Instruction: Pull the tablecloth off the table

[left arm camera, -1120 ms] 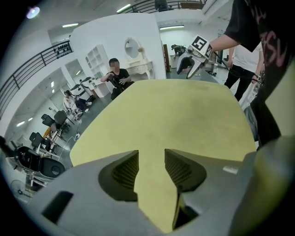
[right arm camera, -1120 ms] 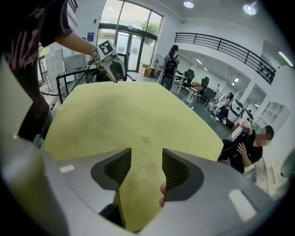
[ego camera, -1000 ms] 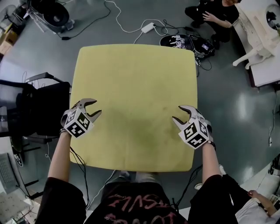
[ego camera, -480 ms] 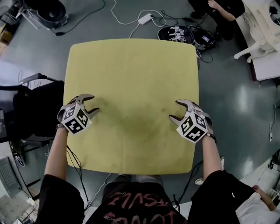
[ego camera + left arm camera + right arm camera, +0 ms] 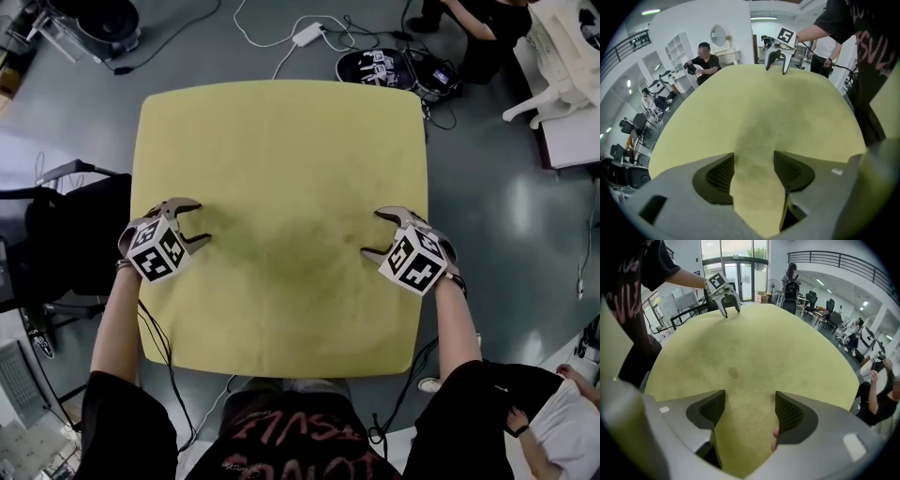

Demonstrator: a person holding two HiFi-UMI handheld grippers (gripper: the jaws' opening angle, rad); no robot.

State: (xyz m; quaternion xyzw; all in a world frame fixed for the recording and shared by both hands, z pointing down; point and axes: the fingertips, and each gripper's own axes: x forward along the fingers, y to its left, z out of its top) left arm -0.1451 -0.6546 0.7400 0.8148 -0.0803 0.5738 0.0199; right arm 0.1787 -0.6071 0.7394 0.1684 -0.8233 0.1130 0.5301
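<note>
Yellow tablecloth (image 5: 281, 187) lies flat over the whole counter, none pulled off yet. Left hand-held gripper (image 5: 197, 221) & right hand-held gripper (image 5: 373, 232) sit low near its side edges. Jaws spread, just been opening, only flat cloth between, no pinch. To do it well, prob: dig tips in, bunch a fold, clamp, drag both sides evenly toward body. Gripper views show pads not gripping; head view alone shows the cloth's full outline.
</note>
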